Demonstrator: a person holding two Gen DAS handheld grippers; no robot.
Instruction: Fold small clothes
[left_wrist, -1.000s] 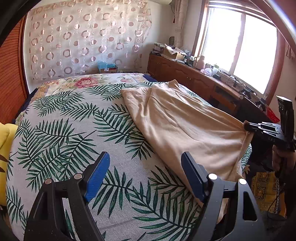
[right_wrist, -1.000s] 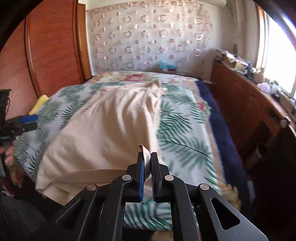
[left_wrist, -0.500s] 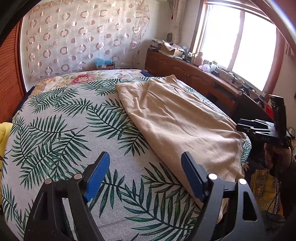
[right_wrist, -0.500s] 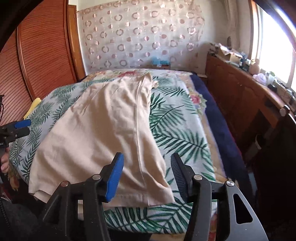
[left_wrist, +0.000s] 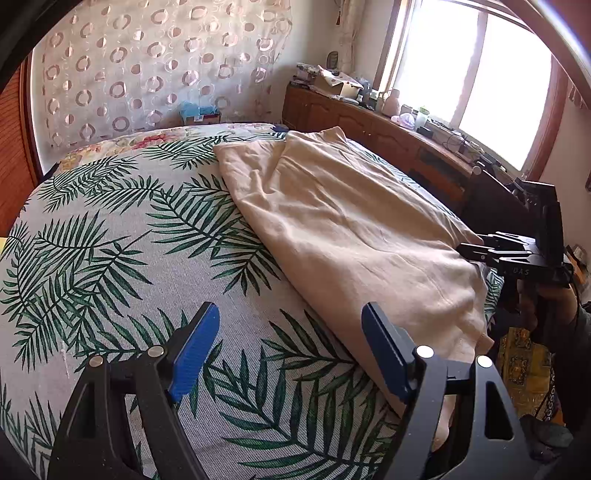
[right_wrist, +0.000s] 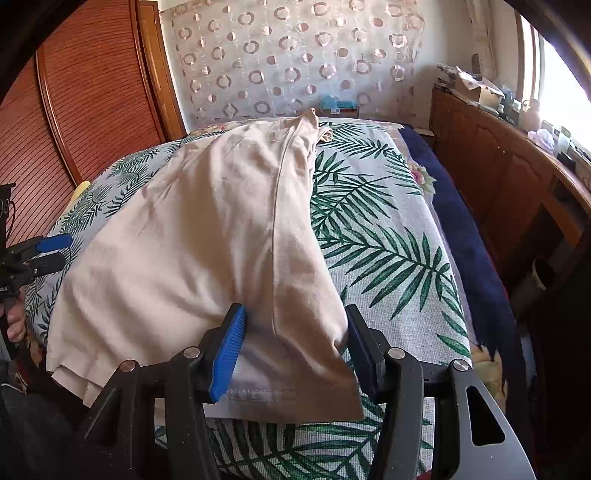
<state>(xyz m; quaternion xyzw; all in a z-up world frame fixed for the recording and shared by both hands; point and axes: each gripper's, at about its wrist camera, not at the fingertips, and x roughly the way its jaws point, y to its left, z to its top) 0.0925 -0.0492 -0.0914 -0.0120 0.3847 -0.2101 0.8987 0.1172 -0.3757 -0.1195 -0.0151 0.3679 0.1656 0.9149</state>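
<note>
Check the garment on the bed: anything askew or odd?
The beige garment lies diagonally on the leaf-print bedspread, wrinkled, with its near hem hanging over the bed edge. The right gripper straddles a bunched fold, jaws open. No damage visible.

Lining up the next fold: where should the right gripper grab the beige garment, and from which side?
Grip the near hem corner of the beige garment, coming straight in from the foot of the bed. That edge overhangs there, and the open right gripper already straddles it.
</note>
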